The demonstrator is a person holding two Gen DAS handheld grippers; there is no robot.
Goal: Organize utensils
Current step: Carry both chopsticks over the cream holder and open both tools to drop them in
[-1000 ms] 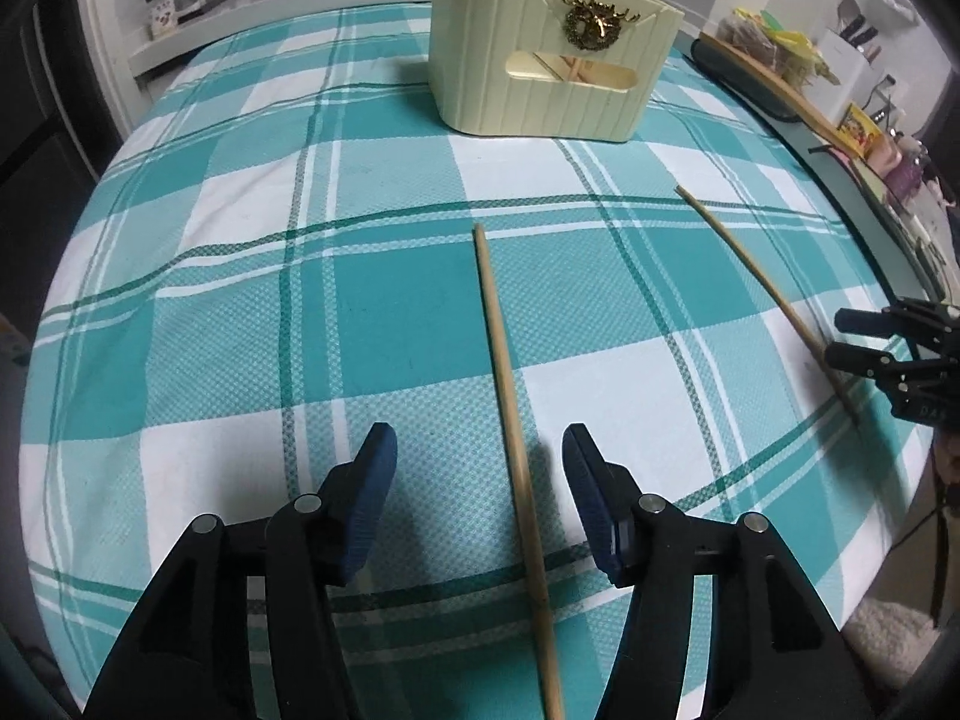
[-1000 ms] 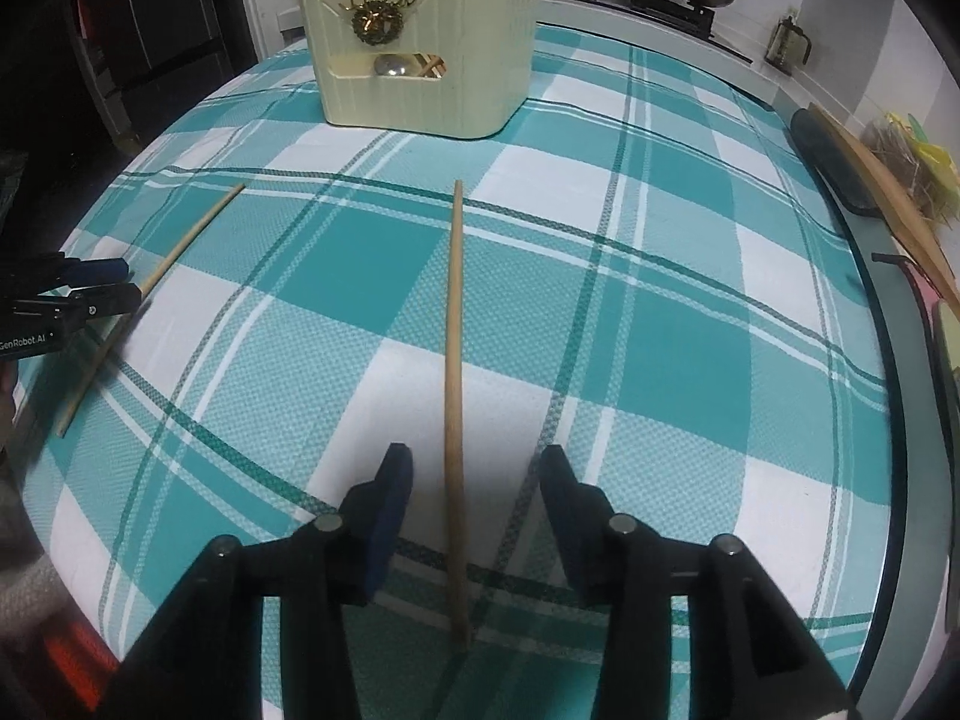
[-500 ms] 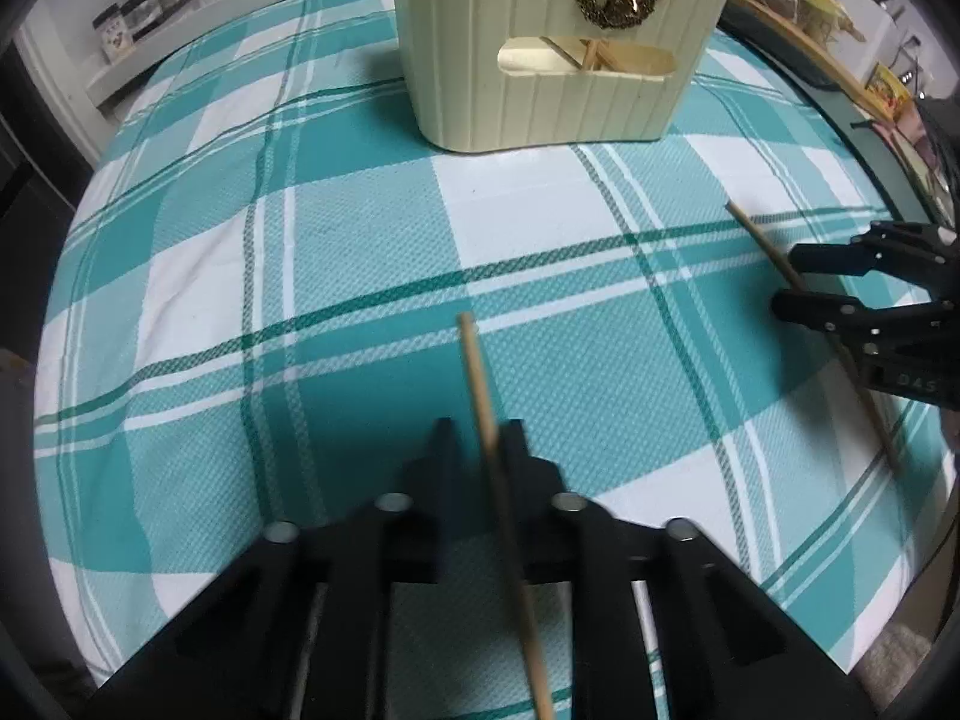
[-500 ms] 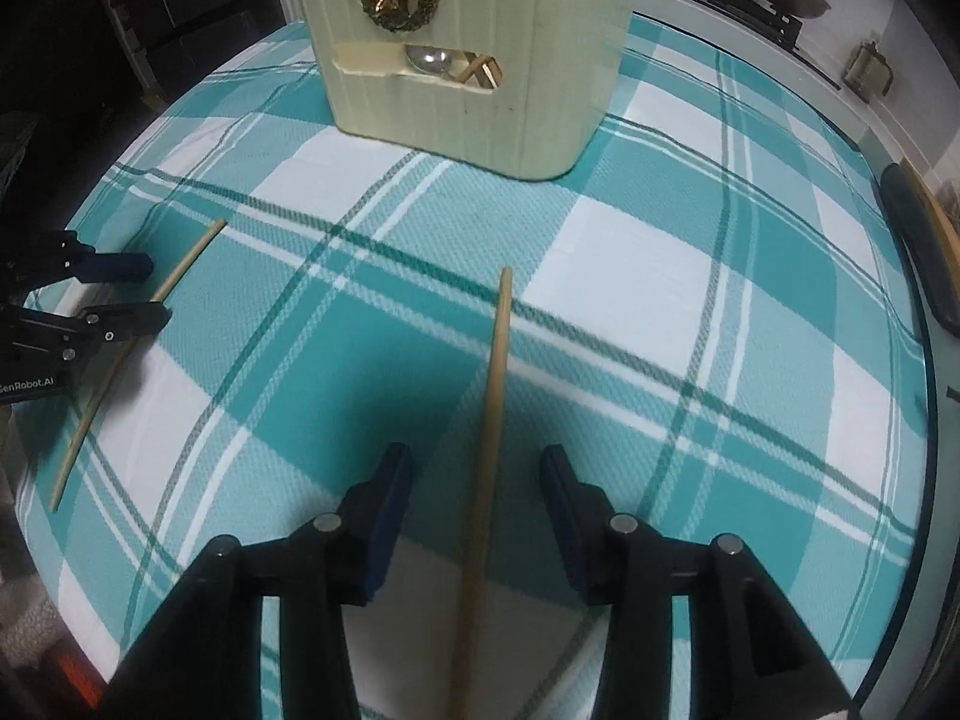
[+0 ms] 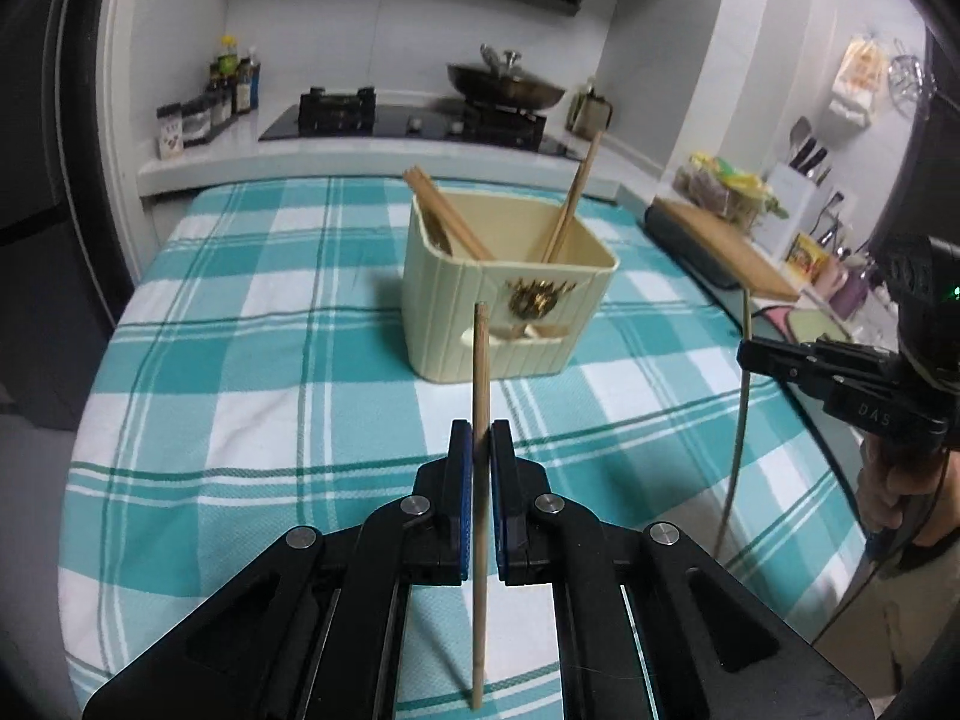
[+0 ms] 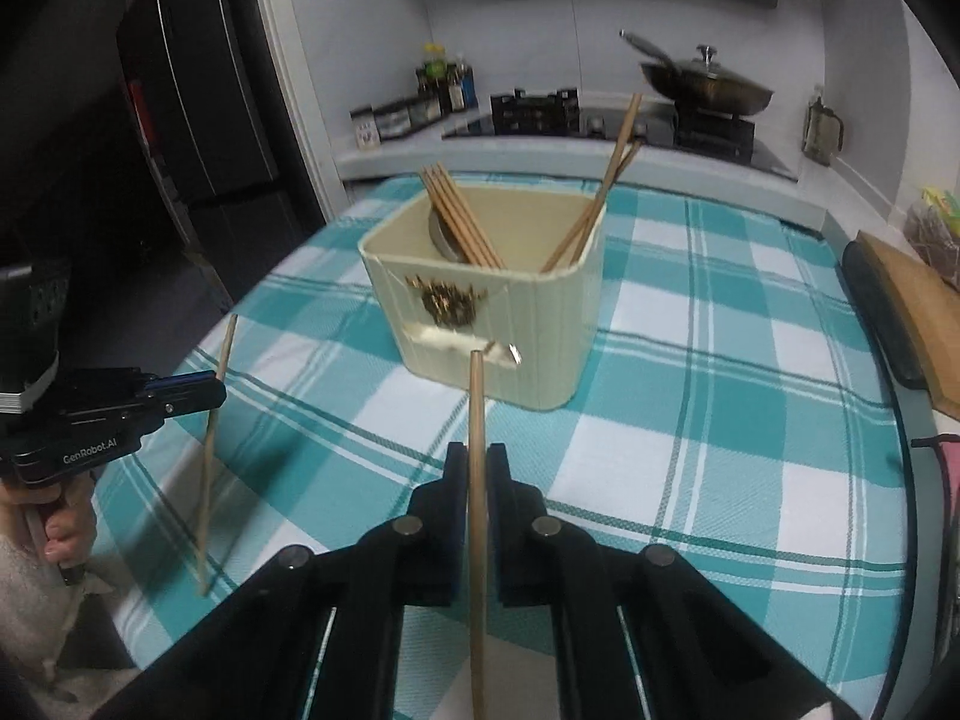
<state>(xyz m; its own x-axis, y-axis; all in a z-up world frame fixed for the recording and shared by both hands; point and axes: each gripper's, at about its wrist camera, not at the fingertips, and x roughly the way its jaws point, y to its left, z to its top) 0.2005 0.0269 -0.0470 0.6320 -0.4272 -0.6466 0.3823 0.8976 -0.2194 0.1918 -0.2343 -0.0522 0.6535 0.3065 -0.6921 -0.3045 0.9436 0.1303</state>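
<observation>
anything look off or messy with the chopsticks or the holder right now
Nothing looks spilled or damaged. The cream holder stands upright on the checked cloth. Inside it, one bundle of chopsticks leans left while a separate pair leans right, so they are not grouped. Each gripper holds one chopstick.

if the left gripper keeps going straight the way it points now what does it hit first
Most likely the front wall of the cream utensil holder, which sits straight ahead of the left gripper. The chopstick clamped in its fingers sticks up and looks set to touch first, though depth is unclear.
</observation>
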